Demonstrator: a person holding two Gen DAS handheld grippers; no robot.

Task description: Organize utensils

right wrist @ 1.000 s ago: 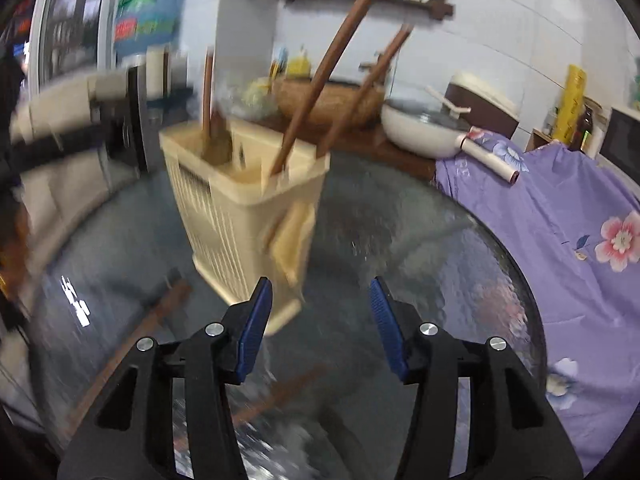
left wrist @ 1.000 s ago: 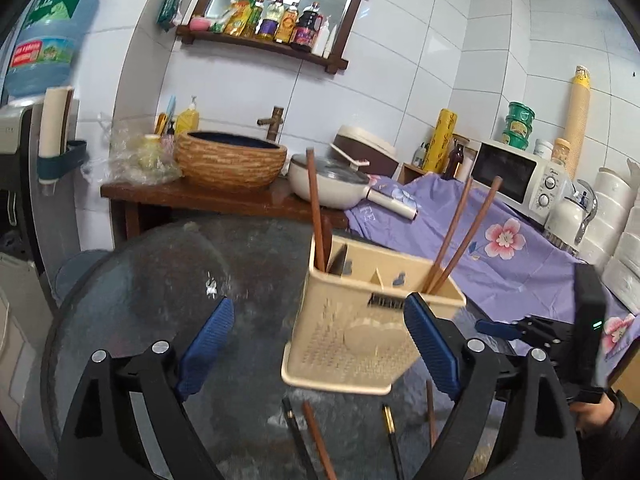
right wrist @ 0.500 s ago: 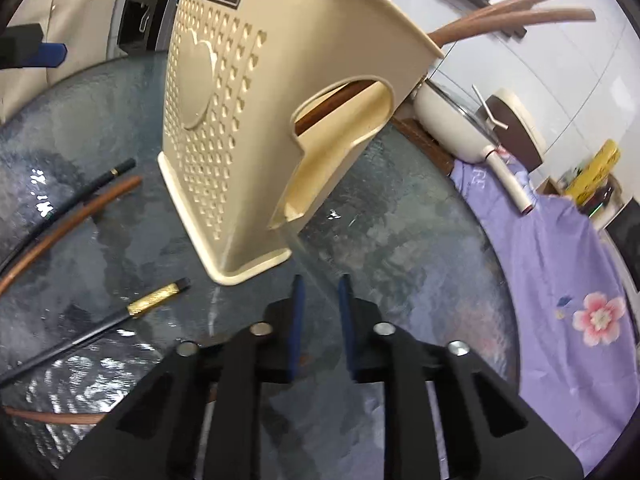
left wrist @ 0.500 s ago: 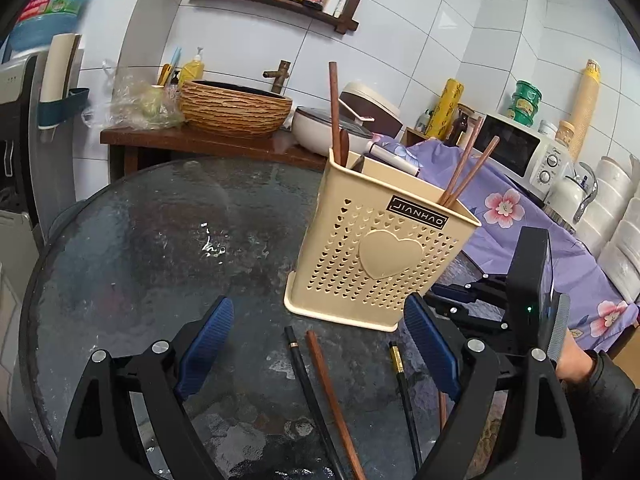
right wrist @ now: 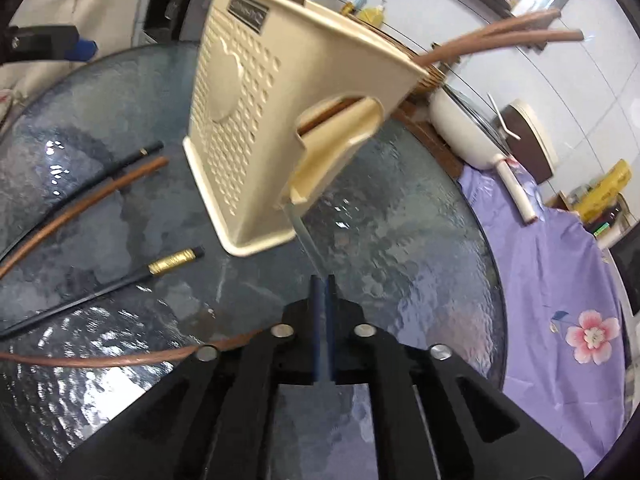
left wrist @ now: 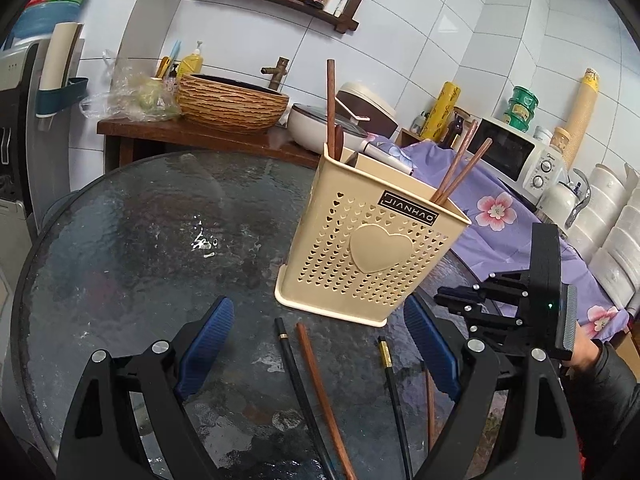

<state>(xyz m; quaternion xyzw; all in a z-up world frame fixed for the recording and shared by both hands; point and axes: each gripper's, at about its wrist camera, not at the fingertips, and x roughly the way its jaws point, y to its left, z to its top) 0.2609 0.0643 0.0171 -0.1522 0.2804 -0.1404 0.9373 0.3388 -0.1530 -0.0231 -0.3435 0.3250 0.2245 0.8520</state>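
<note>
A beige perforated utensil holder (left wrist: 372, 248) stands on the round glass table (left wrist: 140, 240) with brown chopsticks (left wrist: 460, 168) and a brown utensil (left wrist: 331, 108) standing in it. Several loose chopsticks lie in front of it: a black one (left wrist: 296, 376), a brown one (left wrist: 320, 388), a gold-banded black one (left wrist: 394, 396). My left gripper (left wrist: 320, 356) is open above them. My right gripper (right wrist: 323, 284) is shut with nothing visible between its fingers, low over the table beside the holder (right wrist: 280, 120). A brown chopstick (right wrist: 100, 358) runs under its left finger.
A purple floral cloth (left wrist: 500, 208) covers the counter to the right, with a microwave (left wrist: 516, 156) and stacked bowls. A wooden shelf with a woven basin (left wrist: 232, 100) and a white pan (left wrist: 320, 124) stands behind the table. A water dispenser stands at far left.
The right gripper has shut and dropped low beside the holder. The left gripper has pulled back and lowered, bringing the loose chopsticks into view.
</note>
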